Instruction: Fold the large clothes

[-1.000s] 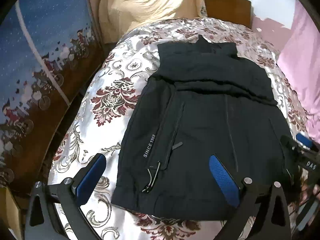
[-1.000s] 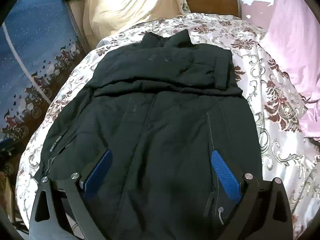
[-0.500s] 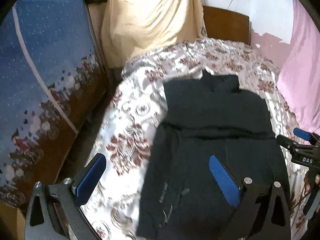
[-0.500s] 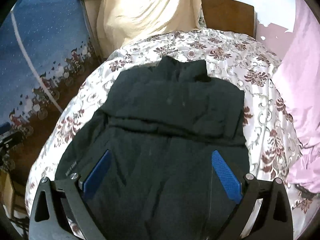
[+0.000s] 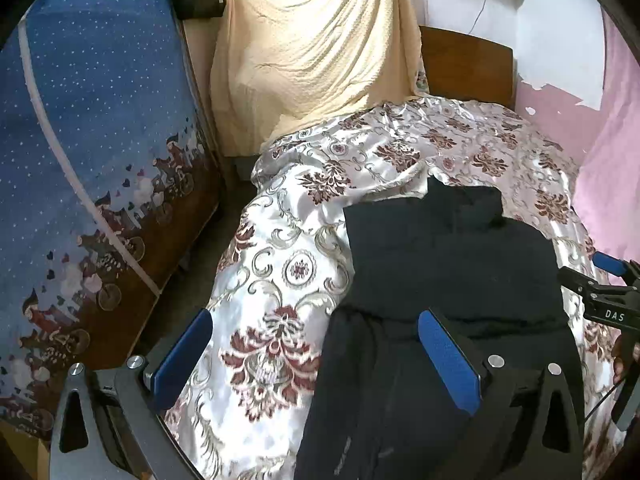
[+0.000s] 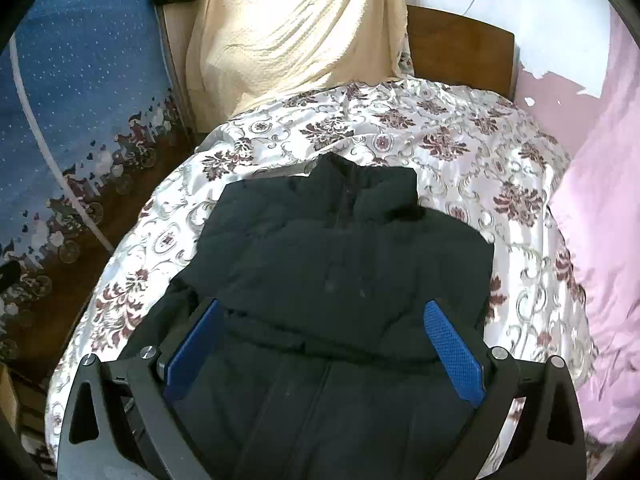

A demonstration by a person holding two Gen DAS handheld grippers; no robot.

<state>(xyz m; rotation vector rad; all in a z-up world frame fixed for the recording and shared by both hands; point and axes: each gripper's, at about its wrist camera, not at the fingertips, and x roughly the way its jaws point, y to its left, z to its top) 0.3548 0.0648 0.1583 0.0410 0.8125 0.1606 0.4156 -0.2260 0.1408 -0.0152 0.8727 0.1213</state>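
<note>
Now, with both tools up off the cloth, you look set for the next fold of the black padded zip-front jacket [image 6: 344, 276], which lies flat on the glossy white bedspread with maroon floral print [image 6: 452, 140], its sleeves apparently already folded across the chest. Your left gripper [image 5: 316, 360] has its blue pads spread wide and empty, hanging over the jacket's left edge; your right gripper [image 6: 324, 344] is equally agape, holding nothing, above the jacket's middle. To fold well, I would bring each tool down to a hem corner, pinch through all layers, and lift both corners together so the padding does not slump. The jacket's long axis runs straight away from you: collar [image 6: 360, 192] toward the brown wooden headboard [image 6: 460, 52], hem nearest you, beneath the tools.
</note>
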